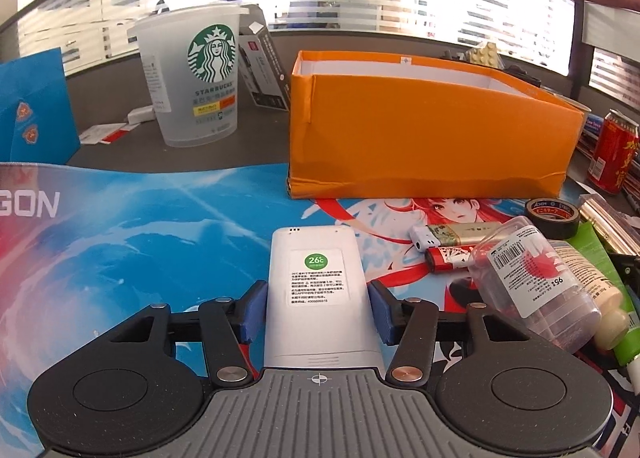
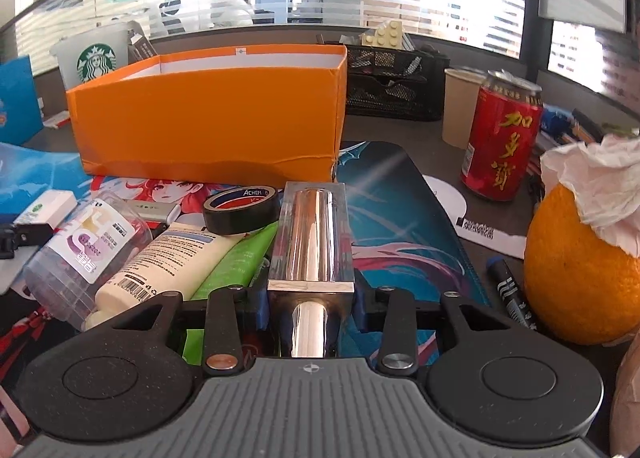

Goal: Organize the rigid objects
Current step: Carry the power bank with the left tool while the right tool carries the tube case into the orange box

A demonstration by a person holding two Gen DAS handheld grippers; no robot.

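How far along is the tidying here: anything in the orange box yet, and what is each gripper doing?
Done: nothing visible; the orange box shows only bare white inner walls, its floor hidden. In hand: the left gripper grips the white remote; the right gripper is shut on the clear block. Left: tape roll, tubes, clear jar, lighters.

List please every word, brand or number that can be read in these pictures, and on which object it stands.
"STARBUCKS": plastic cup.
"26°C": sticker on the white remote; its small print is unreadable.
"ACHEM": black tape roll.
"GON": desk mat, the rest cut off.
"95": label of the clear jar, upside down.
Chinese characters: red can.
Tube print: too small.
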